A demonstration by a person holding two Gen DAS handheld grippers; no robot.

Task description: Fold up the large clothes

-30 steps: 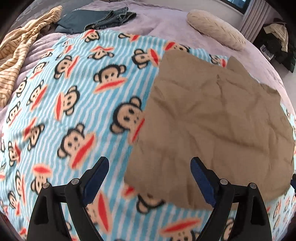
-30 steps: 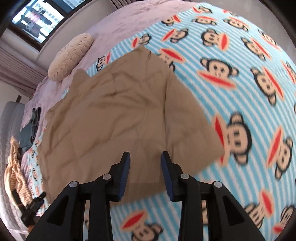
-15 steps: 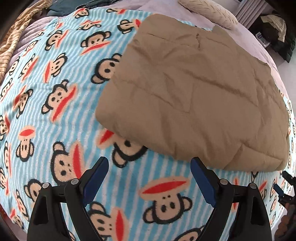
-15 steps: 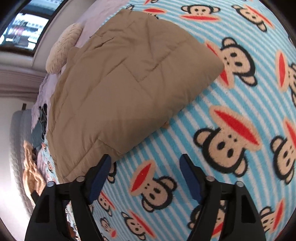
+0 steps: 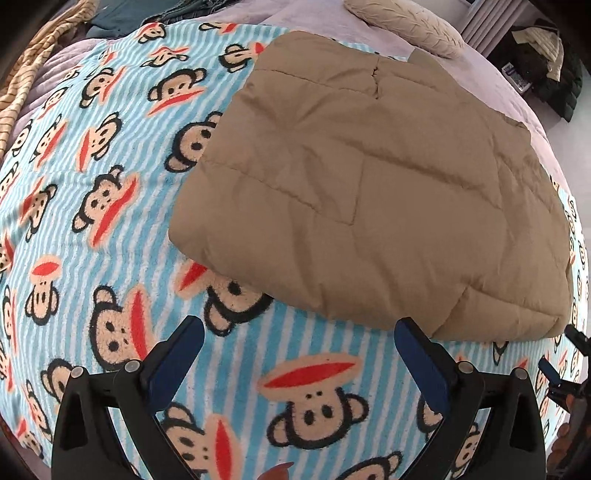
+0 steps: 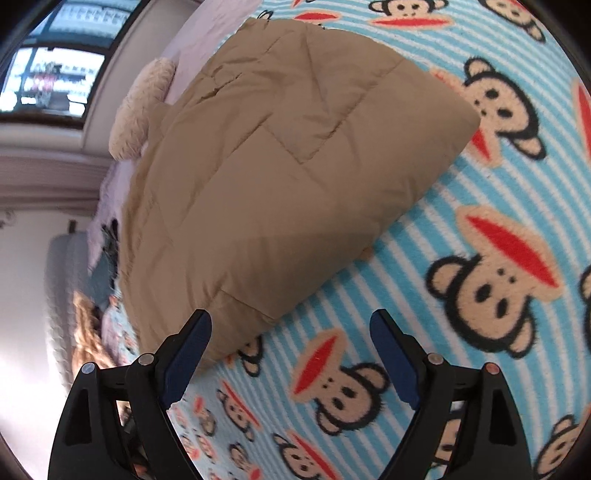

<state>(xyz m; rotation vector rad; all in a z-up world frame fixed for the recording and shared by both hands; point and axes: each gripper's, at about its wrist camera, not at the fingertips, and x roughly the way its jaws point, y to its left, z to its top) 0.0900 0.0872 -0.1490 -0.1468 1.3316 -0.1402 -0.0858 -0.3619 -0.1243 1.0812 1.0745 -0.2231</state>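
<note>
Bedding: monkey-print fleece blanket (image 5: 122, 229) covers the bed under both grippers; it is the work surface, soft and yielding.
Garment: tan quilted jacket (image 5: 369, 192) lies folded into a thick pad on the blanket, ahead of both grippers; in the right wrist view (image 6: 288, 177) its near corner sits just ahead of the inner finger.
Handling, judged: padded, light for its bulk, soft and springy; smooth shell likely slippery; folds may puff open once let go.
Hold points, judged: the stitched near edge and its corners, where layers stack; pinch all layers together, not the top skin alone.
Left gripper (image 5: 299, 354): jaws have just been opening and stand wide, nothing between them but blanket; jacket edge just beyond the tips, toward the right finger.
Right gripper (image 6: 290, 354): jaws have just been opening and stand wide, empty; jacket corner beside the left finger, contact not clear.
Pillow (image 5: 402, 22): far beyond the jacket, clear of the work.
</note>
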